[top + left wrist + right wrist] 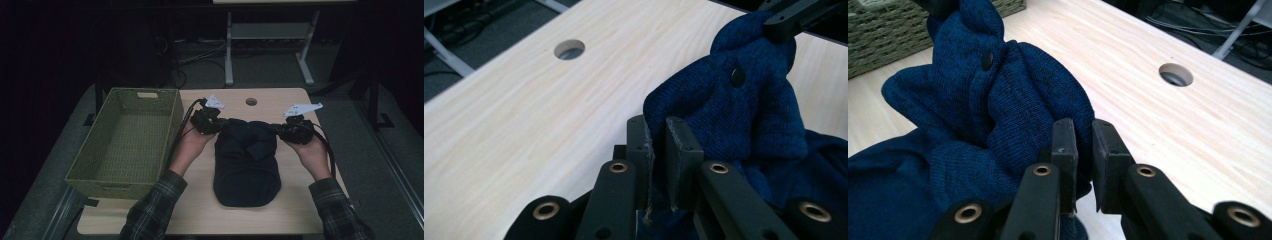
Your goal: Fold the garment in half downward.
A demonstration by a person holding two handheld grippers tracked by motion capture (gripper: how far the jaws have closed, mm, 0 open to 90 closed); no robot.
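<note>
A dark blue knit garment with a black button lies bunched in the middle of the light wooden table. My left gripper pinches its far left corner. In the left gripper view the jaws are shut on a fold of the knit. My right gripper holds the far right corner, and in the right gripper view its jaws are shut on the fabric. The cloth between the two grippers is gathered and slightly raised. The other gripper's tip shows at the top right of the left gripper view.
An empty green woven basket stands on the table's left side, also in the right gripper view. A round cable hole sits near the far edge. Behind the table are a white desk frame and cables on the floor.
</note>
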